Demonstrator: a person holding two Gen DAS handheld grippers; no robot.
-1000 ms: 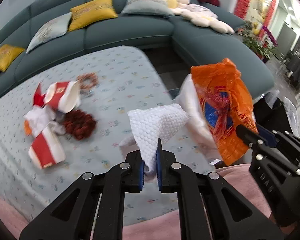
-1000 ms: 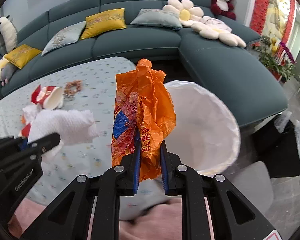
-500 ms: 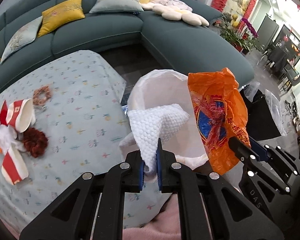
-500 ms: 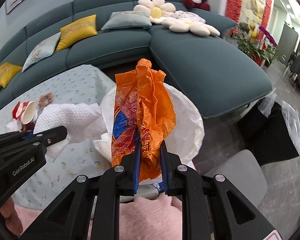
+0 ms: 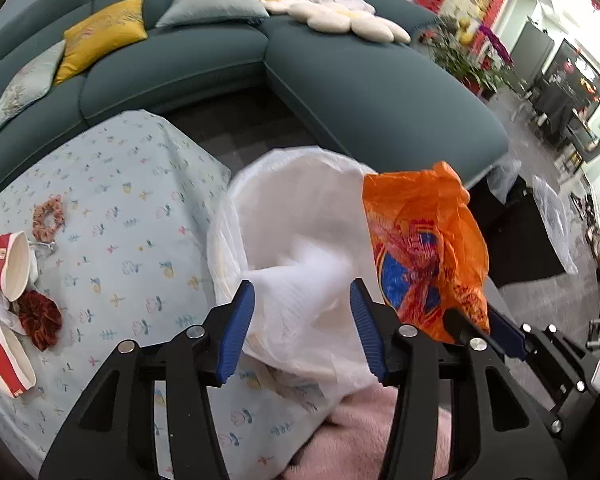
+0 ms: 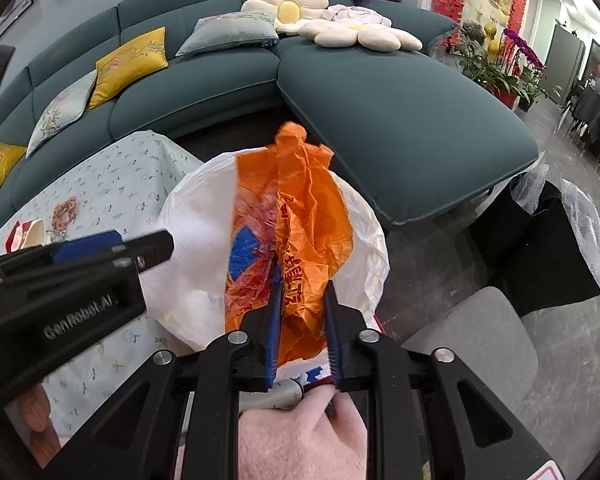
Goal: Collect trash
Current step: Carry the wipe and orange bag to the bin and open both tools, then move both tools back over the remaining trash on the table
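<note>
Trash hangs from both my tools over the white-lined bin (image 5: 236, 216), which stands just off the corner of the table (image 5: 132, 184) with its flowered cloth. My left gripper (image 5: 302, 322) tilts steeply down at the bin's mouth; its jaws have just been opening and now stand well apart, the white paper towel (image 5: 300, 280) blurred between the blue pads (image 5: 238, 328) and no longer pinched. My right gripper (image 6: 300, 320) points down beside it, a little farther from the table, and its jaws have just been easing apart too — the orange plastic bag (image 6: 312, 216) stands upright between them, and I cannot tell whether the pads press it. The bin's liner (image 6: 372, 236) is open wide; the towel sits in its mouth, and what lies deeper I cannot make out. Back on the table, toward its far left side, lie red-and-white paper cups (image 5: 10, 264), a dark red scrunchie (image 5: 40, 316) touching them, and a pink scrunchie (image 5: 49, 216) nearer the sofa (image 5: 340, 80) — all well apart from the bin.
</note>
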